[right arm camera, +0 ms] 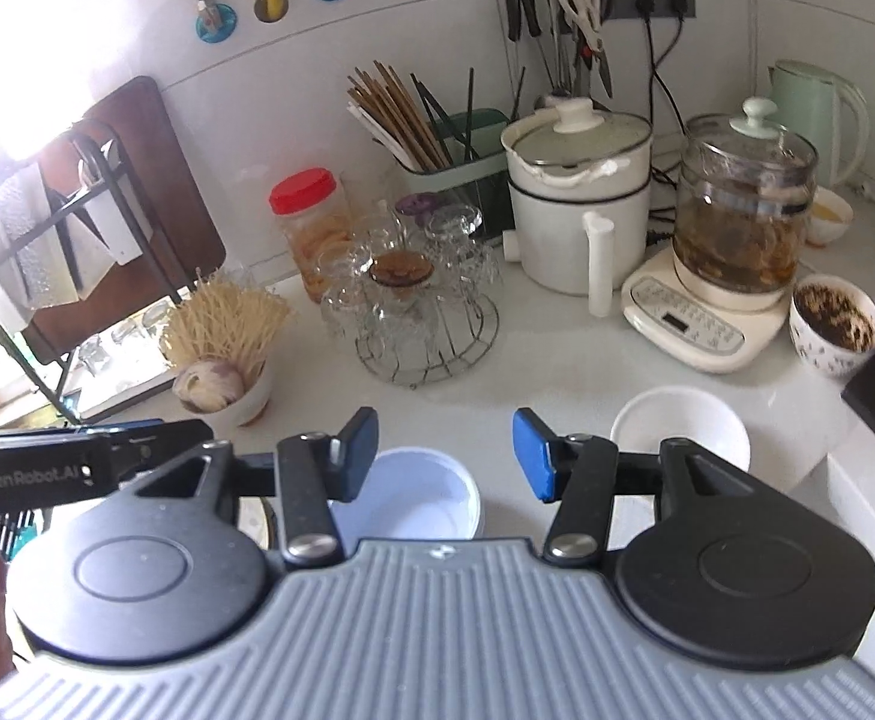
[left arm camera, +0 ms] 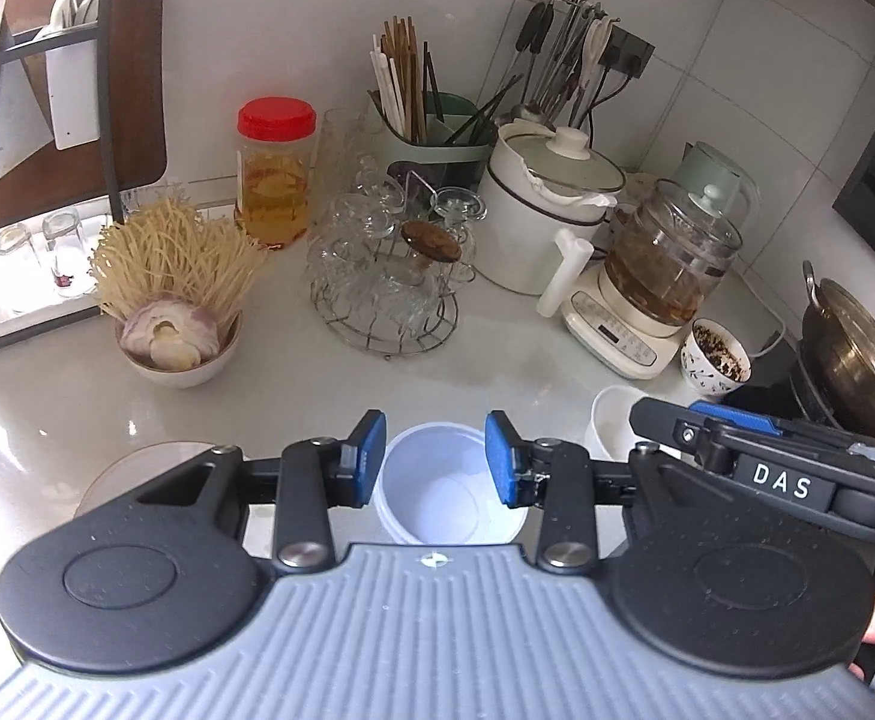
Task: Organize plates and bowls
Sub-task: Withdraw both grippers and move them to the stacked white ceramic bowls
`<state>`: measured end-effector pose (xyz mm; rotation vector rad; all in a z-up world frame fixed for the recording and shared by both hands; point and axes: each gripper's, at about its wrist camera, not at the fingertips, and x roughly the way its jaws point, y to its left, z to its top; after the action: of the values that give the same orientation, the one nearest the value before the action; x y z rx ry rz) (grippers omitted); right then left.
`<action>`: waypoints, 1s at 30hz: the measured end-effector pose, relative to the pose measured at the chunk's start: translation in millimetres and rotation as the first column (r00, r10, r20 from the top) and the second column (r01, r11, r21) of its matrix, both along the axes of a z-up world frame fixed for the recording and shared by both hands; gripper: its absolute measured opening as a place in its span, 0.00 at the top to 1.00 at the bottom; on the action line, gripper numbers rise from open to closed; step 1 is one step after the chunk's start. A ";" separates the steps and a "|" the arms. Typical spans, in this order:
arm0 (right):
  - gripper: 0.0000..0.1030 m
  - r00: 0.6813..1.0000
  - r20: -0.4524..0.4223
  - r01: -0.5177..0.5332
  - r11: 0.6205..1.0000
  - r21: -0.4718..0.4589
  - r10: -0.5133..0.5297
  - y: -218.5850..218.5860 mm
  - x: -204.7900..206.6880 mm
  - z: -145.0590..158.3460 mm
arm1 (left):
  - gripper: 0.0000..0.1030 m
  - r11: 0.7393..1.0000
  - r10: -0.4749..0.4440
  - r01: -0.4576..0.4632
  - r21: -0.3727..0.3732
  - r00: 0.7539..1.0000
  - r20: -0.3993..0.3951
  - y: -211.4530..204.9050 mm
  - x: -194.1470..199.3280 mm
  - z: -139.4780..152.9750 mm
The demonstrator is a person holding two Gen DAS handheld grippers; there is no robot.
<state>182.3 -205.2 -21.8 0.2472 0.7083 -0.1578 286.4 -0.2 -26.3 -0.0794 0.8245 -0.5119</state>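
Note:
A white bowl [left arm camera: 437,498] stands on the pale counter [left arm camera: 47,414], just below and beyond my left gripper [left arm camera: 435,459]. The left gripper's blue pads stand apart above the bowl and hold nothing. A beige plate [left arm camera: 131,468] lies to the bowl's left, half hidden by the gripper body. In the right wrist view the same bowl [right arm camera: 413,498] sits under the left finger of my right gripper [right arm camera: 446,456], which is open and empty. A second white bowl [right arm camera: 677,429] stands to the right, partly behind the right finger. Both grippers hover side by side.
Behind stand a bowl of noodles and onion [left arm camera: 179,336], a wire rack of glasses [left arm camera: 383,294], a red-lidded jar [left arm camera: 272,174], a white pot [left arm camera: 545,210], a glass kettle [left arm camera: 659,276], a patterned cup [left arm camera: 716,360] and a wok [left arm camera: 857,354]. A dish rack [left arm camera: 71,30] is far left.

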 end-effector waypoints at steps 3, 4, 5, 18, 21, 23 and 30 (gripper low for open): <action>0.49 1.000 -0.021 0.011 1.000 0.013 -0.011 1.0 -0.3 -6.5 | 0.59 1.000 -0.001 0.001 0.020 1.000 -0.012 0.2 -0.8 -4.2; 0.49 1.000 -0.016 0.009 1.000 0.016 -0.008 0.5 -0.9 -7.1 | 0.59 1.000 -0.003 0.003 0.029 1.000 -0.011 -0.5 -2.3 -5.2; 0.49 1.000 -0.012 0.005 1.000 0.014 -0.005 -0.4 -1.4 -7.1 | 0.59 0.999 -0.001 0.001 0.041 1.000 -0.008 -1.3 -4.0 -6.2; 0.49 0.997 -0.073 -0.038 0.999 0.005 0.038 -67.0 7.9 -24.0 | 0.59 0.997 0.056 -0.053 0.059 0.997 -0.055 -55.0 6.4 -21.6; 0.49 0.995 -0.098 -0.025 1.000 0.018 0.026 -86.5 6.0 -31.8 | 0.59 0.997 0.042 -0.039 0.068 0.998 -0.039 -77.9 7.6 -20.7; 0.49 0.995 -0.099 -0.020 1.000 0.002 0.020 -97.9 1.5 -32.9 | 0.59 0.997 0.029 -0.026 0.074 0.999 -0.042 -93.8 7.9 -22.1; 0.49 0.997 -0.082 0.009 1.000 -0.021 -0.011 -137.7 -13.4 -39.9 | 0.59 0.997 0.003 0.004 0.076 0.996 -0.091 -142.5 14.0 -36.0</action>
<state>168.9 -342.9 -61.7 0.2259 0.7867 -0.1853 300.4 -142.7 -62.3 -0.0330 0.9327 -0.4798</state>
